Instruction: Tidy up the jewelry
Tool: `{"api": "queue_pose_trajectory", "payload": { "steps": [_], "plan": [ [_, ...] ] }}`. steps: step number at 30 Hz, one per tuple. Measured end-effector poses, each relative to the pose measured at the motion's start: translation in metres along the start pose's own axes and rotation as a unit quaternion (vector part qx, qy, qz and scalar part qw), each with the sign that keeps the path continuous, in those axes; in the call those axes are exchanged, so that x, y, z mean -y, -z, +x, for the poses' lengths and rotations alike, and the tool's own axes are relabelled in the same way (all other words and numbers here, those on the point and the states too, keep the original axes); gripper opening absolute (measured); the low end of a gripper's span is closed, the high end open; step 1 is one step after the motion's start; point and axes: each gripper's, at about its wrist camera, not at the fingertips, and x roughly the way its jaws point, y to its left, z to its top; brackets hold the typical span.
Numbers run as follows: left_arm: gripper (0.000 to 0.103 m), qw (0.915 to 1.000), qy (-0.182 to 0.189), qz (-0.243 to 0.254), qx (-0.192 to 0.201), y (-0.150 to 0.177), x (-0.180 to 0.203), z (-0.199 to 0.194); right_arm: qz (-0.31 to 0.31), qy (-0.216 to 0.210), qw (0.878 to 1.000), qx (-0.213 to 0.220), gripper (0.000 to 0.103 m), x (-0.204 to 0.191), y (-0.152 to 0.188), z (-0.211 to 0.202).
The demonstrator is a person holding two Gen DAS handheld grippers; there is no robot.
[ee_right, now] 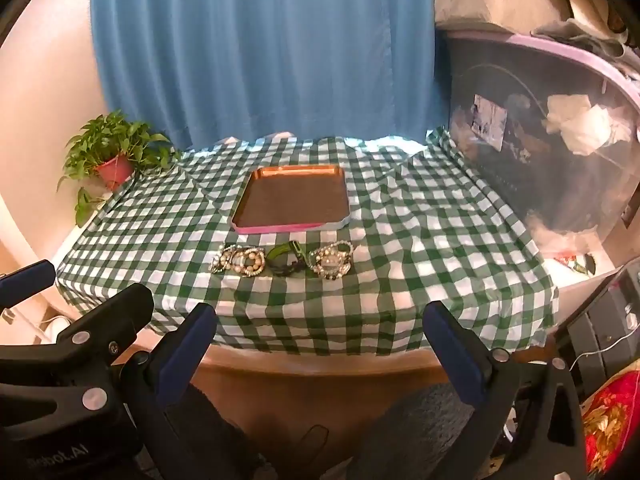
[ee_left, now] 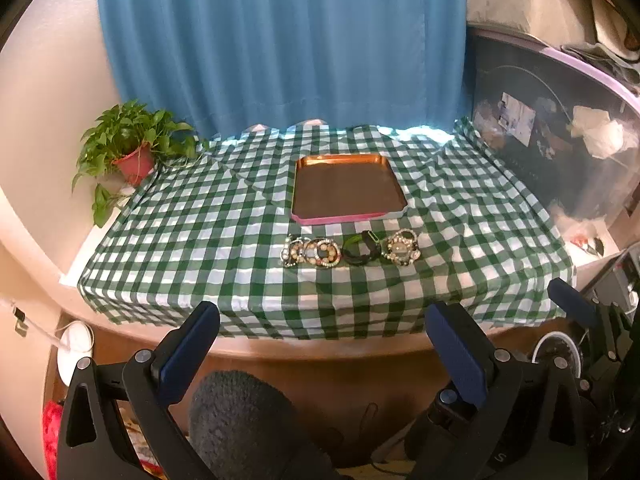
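Before the tray (ee_left: 347,189), overlapping bracelets (ee_left: 320,253) blur together; left gripper (ee_left: 322,338) and right gripper (ee_right: 320,338) gape empty.

Left gripper (ee_left: 322,338) and right gripper (ee_right: 320,338), jaws wide, empty.

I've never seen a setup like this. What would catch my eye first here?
Probably the green-checked tablecloth, with an empty copper tray at its middle. A row of beaded bracelets glitters just in front of the tray. Behind hangs a bright blue curtain.
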Motion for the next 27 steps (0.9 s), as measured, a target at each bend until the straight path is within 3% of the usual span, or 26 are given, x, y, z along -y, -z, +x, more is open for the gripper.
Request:
{"api": "queue_pose_trajectory", "payload": {
  "steps": [27],
  "plan": [
    [0.102,1.0,-0.004,0.001,0.0,0.0024,0.0045,0.0009,-0.001,-0.003,1.0,0.001,0.103,0.0006,-0.0038,0.0004]
  ]
}}
